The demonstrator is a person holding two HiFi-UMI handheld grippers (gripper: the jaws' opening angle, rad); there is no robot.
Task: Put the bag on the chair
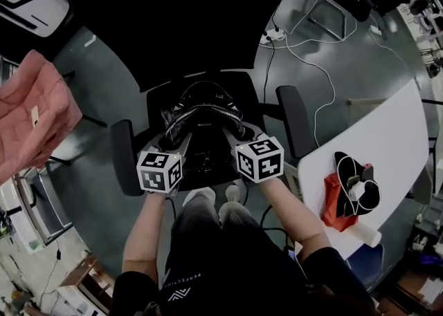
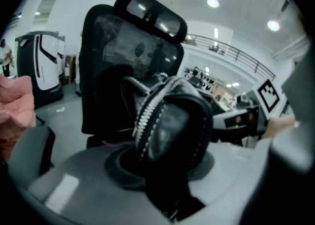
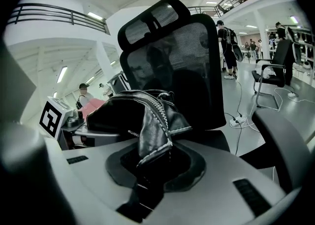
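Fingers of my left gripper (image 2: 165, 179) and right gripper (image 3: 147, 170) clamp opposite ends of the bag (image 1: 202, 124); its long axis lies crosswise over the chair (image 1: 194, 24).

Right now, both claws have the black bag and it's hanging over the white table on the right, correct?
Not quite. The left claw and right claw do have the black bag, but it is over the seat of the chair, not over the white table, which stands off to the right. The head view shows it.
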